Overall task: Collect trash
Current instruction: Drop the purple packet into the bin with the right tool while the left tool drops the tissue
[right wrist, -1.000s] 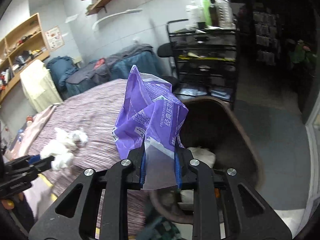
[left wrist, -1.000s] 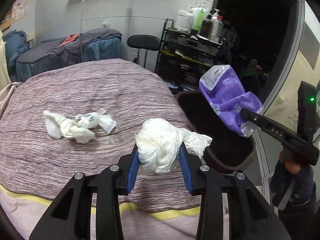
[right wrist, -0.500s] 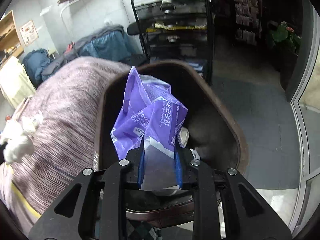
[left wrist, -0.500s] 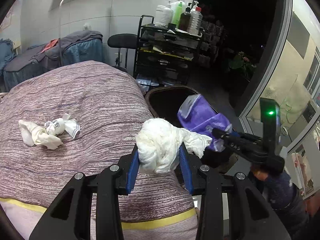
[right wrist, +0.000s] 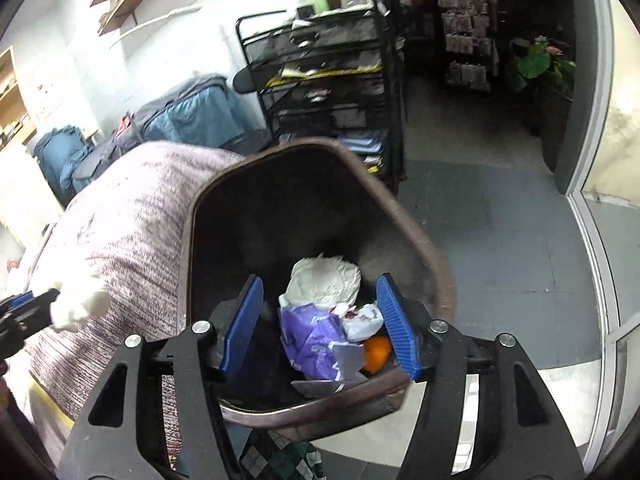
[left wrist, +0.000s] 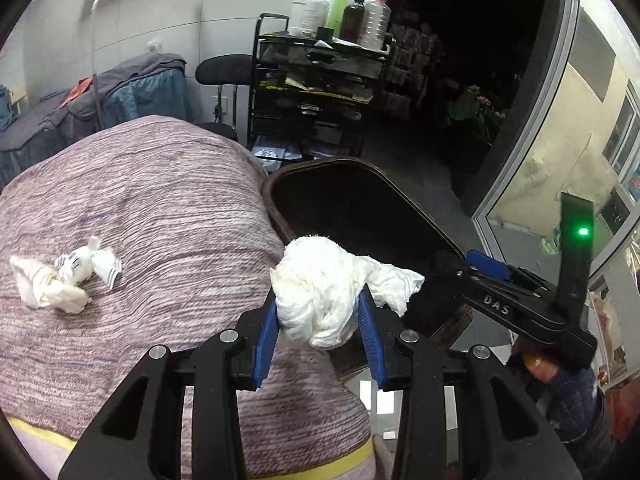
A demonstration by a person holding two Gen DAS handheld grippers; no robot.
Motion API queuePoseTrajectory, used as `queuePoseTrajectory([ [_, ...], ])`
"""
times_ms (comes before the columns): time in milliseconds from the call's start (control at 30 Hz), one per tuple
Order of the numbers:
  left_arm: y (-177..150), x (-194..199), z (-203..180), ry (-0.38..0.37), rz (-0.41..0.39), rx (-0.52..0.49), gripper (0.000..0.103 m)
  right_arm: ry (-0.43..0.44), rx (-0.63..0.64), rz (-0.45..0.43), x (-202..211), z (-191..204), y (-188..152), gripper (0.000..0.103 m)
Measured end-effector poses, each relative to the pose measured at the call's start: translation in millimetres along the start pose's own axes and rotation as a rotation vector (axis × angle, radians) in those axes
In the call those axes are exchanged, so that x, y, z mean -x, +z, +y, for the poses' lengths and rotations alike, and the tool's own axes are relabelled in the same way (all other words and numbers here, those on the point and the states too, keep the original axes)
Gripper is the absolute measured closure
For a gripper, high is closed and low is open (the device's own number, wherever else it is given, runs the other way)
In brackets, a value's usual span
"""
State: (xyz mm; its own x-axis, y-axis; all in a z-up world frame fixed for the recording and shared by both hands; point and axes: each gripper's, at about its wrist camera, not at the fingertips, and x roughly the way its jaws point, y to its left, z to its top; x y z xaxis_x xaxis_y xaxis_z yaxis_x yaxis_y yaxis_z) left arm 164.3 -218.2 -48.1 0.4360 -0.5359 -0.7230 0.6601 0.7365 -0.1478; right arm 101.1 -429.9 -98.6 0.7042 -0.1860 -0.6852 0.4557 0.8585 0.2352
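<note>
Half a second ago the right gripper (right wrist: 320, 320) clamped the purple bag (right wrist: 310, 340); now its jaws stand apart and the bag lies crumpled in the brown bin (right wrist: 436, 276), long axis unclear, beside a white wad and something orange. Over the bin's near rim, the left gripper (left wrist: 318, 322) still pinches white tissue (left wrist: 320, 296)

The wad (left wrist: 320, 300) looked like soft, crinkled white cloth or tissue, held between ribbed blue plastic pads (left wrist: 265, 332) on the matt black left hand-held gripper (left wrist: 320, 344). The bed cover (left wrist: 152, 216) was a coarse, streaky mauve knit. The bin (right wrist: 424, 248) had a smooth brown rim; inside lay a glossy purple plastic bag (right wrist: 308, 336) and crumpled paper (right wrist: 324, 280)
</note>
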Motion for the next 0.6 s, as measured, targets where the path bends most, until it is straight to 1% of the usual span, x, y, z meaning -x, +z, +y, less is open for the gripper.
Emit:
queuePoseTrajectory([
  [267,19.3,-24.8,-30.7,-0.018,0.028,-0.083,0.066,-0.036,-0.051,-0.058,22.6,-22.3,7.3,0.039],
  [600,27.5,-60.0,-59.4,-0.029,0.084,-0.143,0.066,-0.089,-0.098,-0.095,37.6,-47.6,11.9,0.036],
])
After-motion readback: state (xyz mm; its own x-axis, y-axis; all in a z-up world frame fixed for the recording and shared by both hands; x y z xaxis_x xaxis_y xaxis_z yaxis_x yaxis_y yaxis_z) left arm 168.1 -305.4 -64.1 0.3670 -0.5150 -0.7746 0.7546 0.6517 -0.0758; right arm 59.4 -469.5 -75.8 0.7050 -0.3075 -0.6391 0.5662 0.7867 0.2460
